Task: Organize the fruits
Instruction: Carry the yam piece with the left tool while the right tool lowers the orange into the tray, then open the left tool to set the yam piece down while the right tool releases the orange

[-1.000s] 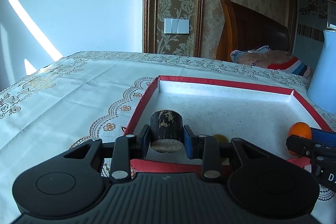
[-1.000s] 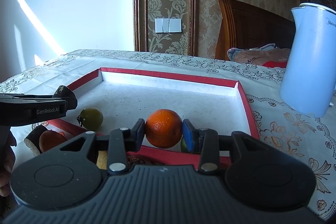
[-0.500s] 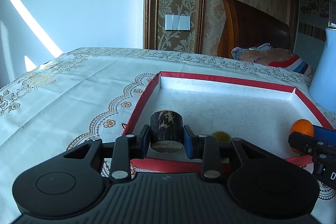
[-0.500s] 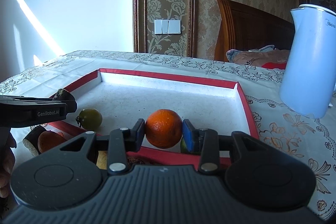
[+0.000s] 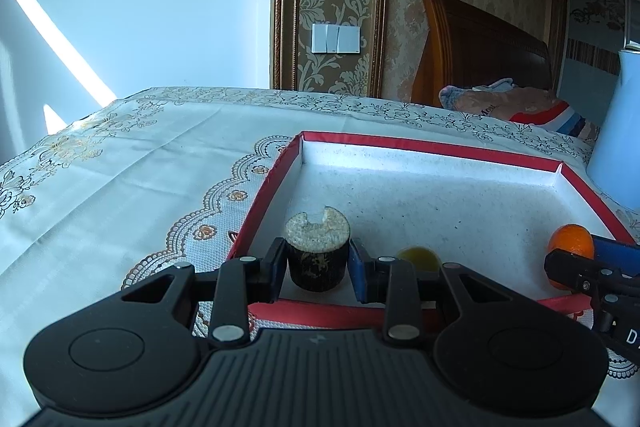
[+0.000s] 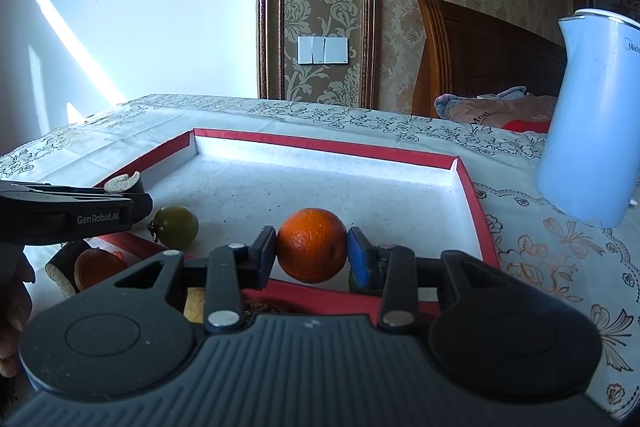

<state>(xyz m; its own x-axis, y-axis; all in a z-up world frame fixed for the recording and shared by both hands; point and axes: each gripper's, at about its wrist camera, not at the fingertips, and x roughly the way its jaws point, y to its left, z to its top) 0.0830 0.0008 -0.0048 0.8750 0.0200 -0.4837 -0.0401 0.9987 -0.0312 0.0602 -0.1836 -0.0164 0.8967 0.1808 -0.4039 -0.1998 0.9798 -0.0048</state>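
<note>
A red-rimmed white tray (image 5: 428, 147) lies on the patterned tablecloth. My left gripper (image 5: 317, 267) is shut on a short dark cylinder of stalk (image 5: 316, 259), pale cut end up, at the tray's near-left corner. Beside it in the tray sits a small yellow-green fruit (image 5: 418, 254). My right gripper (image 6: 312, 255) is shut on an orange (image 6: 311, 245) above the tray's near rim (image 6: 320, 297). The green fruit (image 6: 176, 225) shows left of it, with the left gripper's fingers (image 6: 100, 211) beyond.
A pale blue kettle (image 6: 588, 119) stands right of the tray. Outside the near-left rim lie another dark stalk piece (image 6: 60, 267) and an orange fruit (image 6: 94, 263). A hand (image 6: 12, 307) is at the left edge. A wooden headboard and bedding rise behind the table.
The stalk piece in my left gripper has turned over: its pale cut end faced down before and now faces up. Both grippers and the orange stay where they were.
</note>
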